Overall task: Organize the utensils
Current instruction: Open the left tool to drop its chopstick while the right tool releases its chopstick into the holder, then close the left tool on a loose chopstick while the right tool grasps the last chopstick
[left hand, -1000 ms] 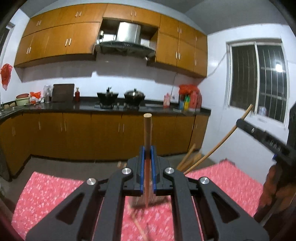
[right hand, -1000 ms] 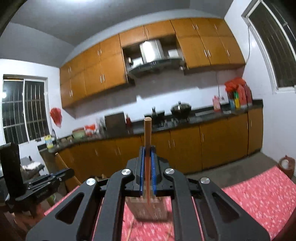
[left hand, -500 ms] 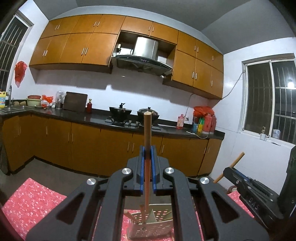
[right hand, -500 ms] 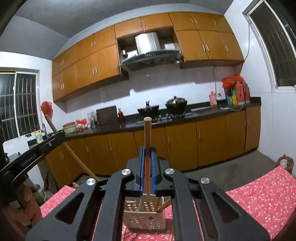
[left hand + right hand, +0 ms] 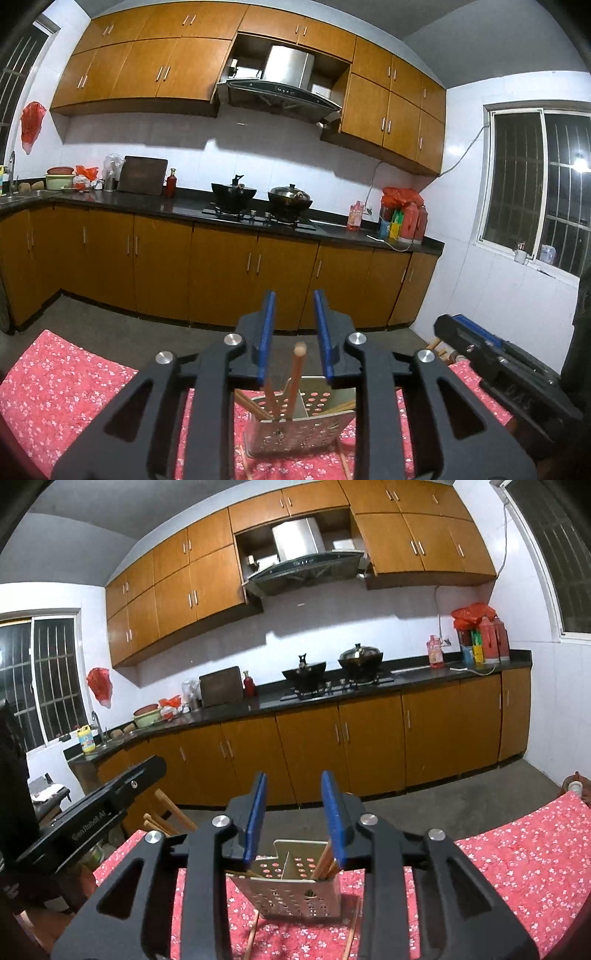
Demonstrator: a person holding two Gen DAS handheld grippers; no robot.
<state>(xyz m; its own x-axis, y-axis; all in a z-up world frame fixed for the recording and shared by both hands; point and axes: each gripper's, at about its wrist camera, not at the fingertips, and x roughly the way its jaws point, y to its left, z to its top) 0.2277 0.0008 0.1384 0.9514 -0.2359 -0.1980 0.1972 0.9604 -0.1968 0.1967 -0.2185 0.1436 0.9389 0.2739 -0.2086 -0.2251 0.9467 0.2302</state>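
We look along both grippers at a perforated, silver metal utensil holder (image 5: 295,424) standing on the table under a red cloth with small white flowers (image 5: 62,373).

The left gripper (image 5: 294,332) has just been opening: its blue-padded jaws now stand apart, and a long, round wooden chopstick (image 5: 295,373) rises between them without touching either pad. Its lower end sits inside the holder, leaning next to other wooden sticks in the left compartment as this view shows it.

The right gripper (image 5: 295,814) has likewise just been opening, and its jaws stand apart with nothing pressed between them. In the right wrist view the holder (image 5: 291,897) is seen with a centre divider; several wooden chopsticks (image 5: 325,862) stand in the right-hand compartment, partly behind the right pad, and a thinner stick lies low in the left one. More chopsticks (image 5: 253,932) lie flat on the cloth, partly under the holder.

Each gripper shows at the edge of the other's view, near the holder. Behind, a dark kitchen counter (image 5: 184,206) with orange-brown wooden cabinets (image 5: 221,269) carries two black pots on a hob.
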